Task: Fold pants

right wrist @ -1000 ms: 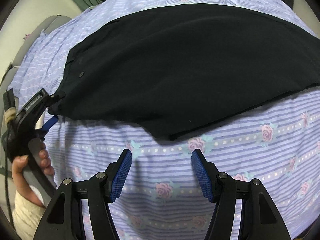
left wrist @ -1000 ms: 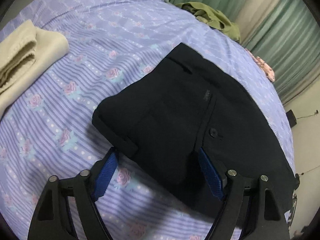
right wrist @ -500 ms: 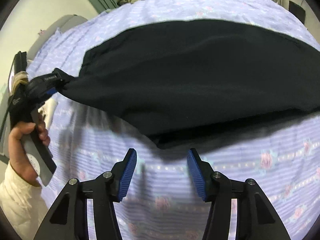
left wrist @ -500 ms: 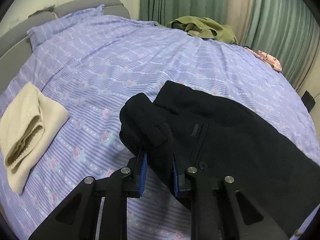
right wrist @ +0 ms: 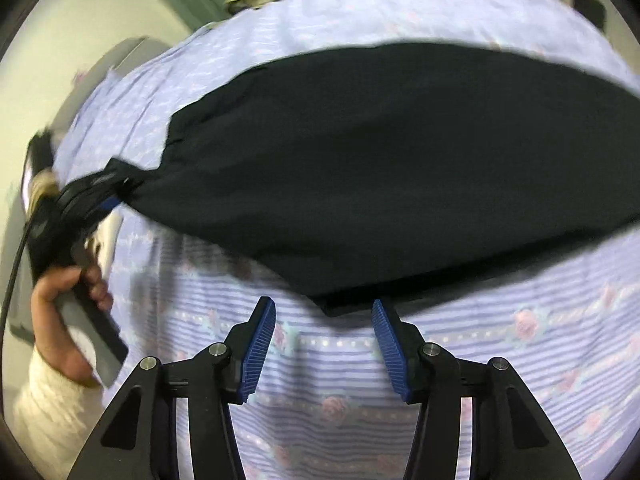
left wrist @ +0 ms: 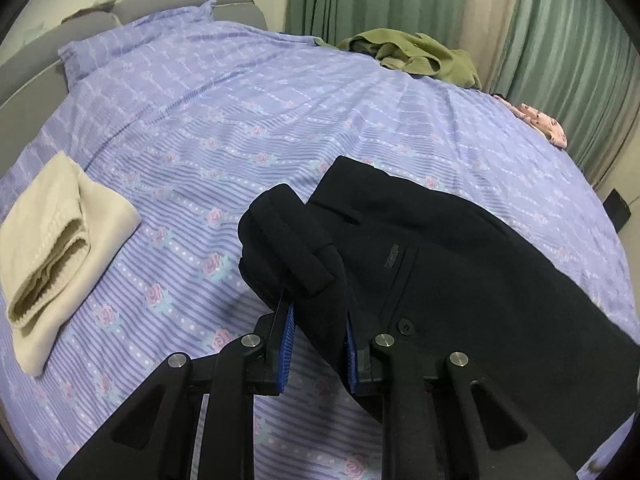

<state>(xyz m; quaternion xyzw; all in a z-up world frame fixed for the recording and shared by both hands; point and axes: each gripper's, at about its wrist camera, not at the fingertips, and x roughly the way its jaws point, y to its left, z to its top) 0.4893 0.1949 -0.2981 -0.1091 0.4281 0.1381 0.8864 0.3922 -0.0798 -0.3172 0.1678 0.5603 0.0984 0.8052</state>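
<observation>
Black pants [left wrist: 460, 264] lie across the flowered purple bed sheet [left wrist: 224, 120], button and waistband toward me in the left wrist view. My left gripper [left wrist: 318, 312] is shut on the bunched waistband corner, which hangs a little above the sheet. In the right wrist view the pants [right wrist: 400, 152] spread wide, their left end pulled up by the left gripper [right wrist: 92, 192] in a person's hand [right wrist: 68, 292]. My right gripper [right wrist: 324, 316] is open just in front of the near pants edge. That edge's corner reaches the gap between the blue pads [right wrist: 260, 344]; neither pad presses on it.
A folded cream garment [left wrist: 56, 252] lies on the sheet at the left. A crumpled olive garment [left wrist: 416, 56] and a pink flowered cloth [left wrist: 540, 124] sit at the far side near green curtains [left wrist: 568, 52]. A grey headboard [left wrist: 168, 0] bounds the bed's far left.
My left gripper has closed on the waistband corner and lifted it off the sheet. My right gripper's jaws have narrowed a little, and the near pants edge now reaches its fingertips.
</observation>
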